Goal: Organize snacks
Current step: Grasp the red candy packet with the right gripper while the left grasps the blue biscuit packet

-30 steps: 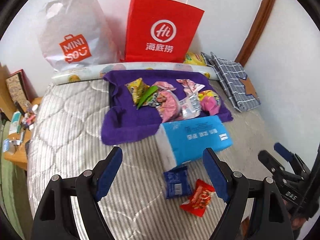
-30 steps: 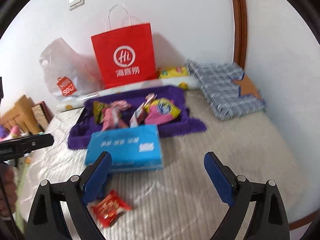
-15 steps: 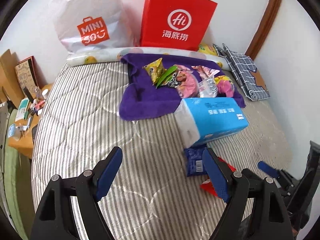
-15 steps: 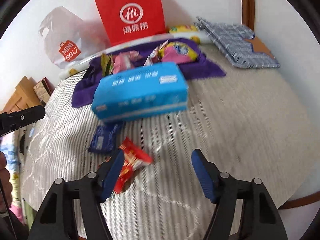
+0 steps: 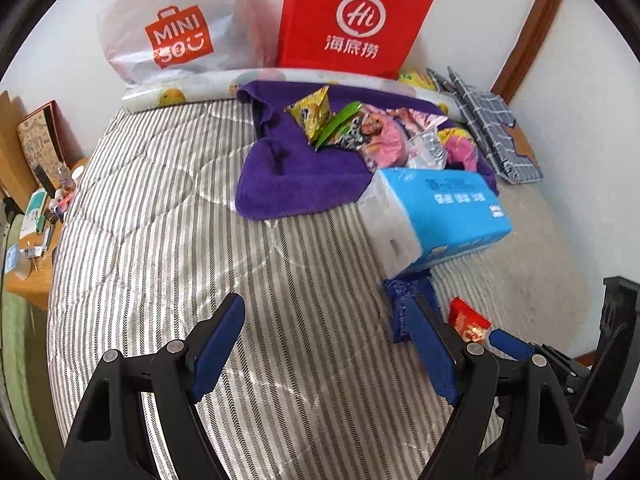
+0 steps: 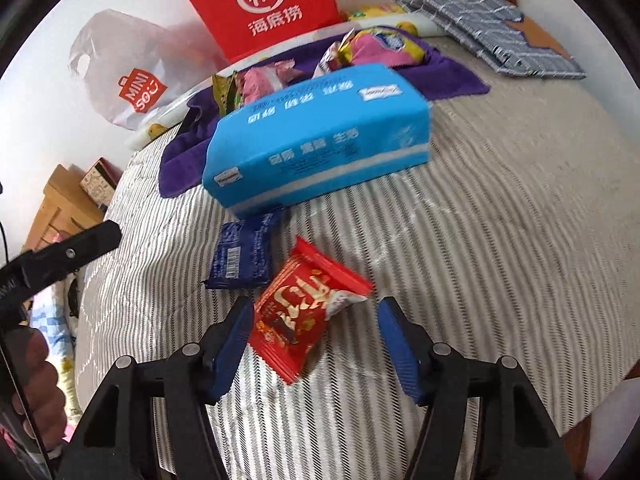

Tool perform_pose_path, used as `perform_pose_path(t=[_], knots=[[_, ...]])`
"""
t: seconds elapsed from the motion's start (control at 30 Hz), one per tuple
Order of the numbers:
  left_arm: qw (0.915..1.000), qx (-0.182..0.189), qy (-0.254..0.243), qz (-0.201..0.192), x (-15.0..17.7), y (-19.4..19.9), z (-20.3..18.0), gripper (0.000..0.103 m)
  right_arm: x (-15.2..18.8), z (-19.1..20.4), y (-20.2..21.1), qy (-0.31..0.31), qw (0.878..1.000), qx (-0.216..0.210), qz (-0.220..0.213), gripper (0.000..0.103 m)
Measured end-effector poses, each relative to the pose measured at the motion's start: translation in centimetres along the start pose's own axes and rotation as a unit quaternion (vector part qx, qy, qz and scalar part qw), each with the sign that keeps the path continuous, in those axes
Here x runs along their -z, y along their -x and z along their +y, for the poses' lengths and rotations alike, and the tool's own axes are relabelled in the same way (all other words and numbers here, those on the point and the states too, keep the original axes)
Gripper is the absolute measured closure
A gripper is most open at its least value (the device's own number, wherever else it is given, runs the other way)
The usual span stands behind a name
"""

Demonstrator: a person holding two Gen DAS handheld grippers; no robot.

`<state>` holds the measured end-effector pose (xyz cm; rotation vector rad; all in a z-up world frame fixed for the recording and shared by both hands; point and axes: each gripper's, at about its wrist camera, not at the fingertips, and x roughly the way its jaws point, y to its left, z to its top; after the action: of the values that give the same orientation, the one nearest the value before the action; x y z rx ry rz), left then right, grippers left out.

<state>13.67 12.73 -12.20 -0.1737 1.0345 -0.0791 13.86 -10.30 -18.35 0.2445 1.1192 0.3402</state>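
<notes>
Red snack packet [image 6: 306, 304] lies between the right gripper [image 6: 316, 340] fingers, tilted: long axis runs diagonally from near the left pad up and away toward the right, so the left pad [image 6: 230, 342] looks to be at or just touching its crinkled edge while the right pad [image 6: 398, 344] stands clear of it. Jaws have just been closing, now about half open, packet between them but not pinched yet as far as I can tell. Right hand is clearly the nearer one; judgement: close a bit more to grip across the short axis. Left gripper [image 5: 324, 350] is moderately open and empty, hovering over bare striped quilt [image 5: 160, 240], with the same red packet [image 5: 468, 320] off to its right, past its right finger. Just beyond the right gripper, up-left: dark blue packet [image 6: 242, 256], flat glossy foil, barcode up, partly tucked under the blue tissue pack [image 6: 320, 136], a soft plastic-wrapped brick. Further out, purple towel [image 6: 452, 80], plush, holding a heap of crinkly mixed snack bags [image 5: 384, 136]. Beyond that, against the wall: red paper bag [image 6: 268, 4] and white plastic bag [image 6: 120, 76]. Folded plaid cloth [image 6: 492, 36] far right.
</notes>
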Motion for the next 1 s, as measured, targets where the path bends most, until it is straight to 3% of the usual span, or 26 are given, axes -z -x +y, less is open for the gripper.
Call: perform_pose_path(t=[0.5,0.67,0.77,0.9,1.0], knots=[[0.9988,0.013,0.025,0.041,0.7,-2.8,1.3,0.021,-0.3,0.8,-1.2,0.008,1.0,0.003,-0.01,0.039],[0.9985,0.018,0.03,0.043,0.7,-2.9,1.5,0.021,-0.2,2.4,-1.9,0.06,0.997,0.041,-0.021,0.039],[0.9981,0.025,0.029,0.048,0.7,-3.2,1.4,0.021,0.7,4.0,-2.6,0.142,0.985,0.091,-0.028,0.045],[0.998,0.032,0.021,0.051,0.9,-3.6,1.0,0.021,1.2,3.2,-2.2,0.165,0.982,0.079,-0.04,0.062],[0.9974,0.037,0.02,0.058,1.2,-4.3,0.8,0.021,1.1,1.8,-1.8,0.164,0.982,0.084,-0.042,0.062]])
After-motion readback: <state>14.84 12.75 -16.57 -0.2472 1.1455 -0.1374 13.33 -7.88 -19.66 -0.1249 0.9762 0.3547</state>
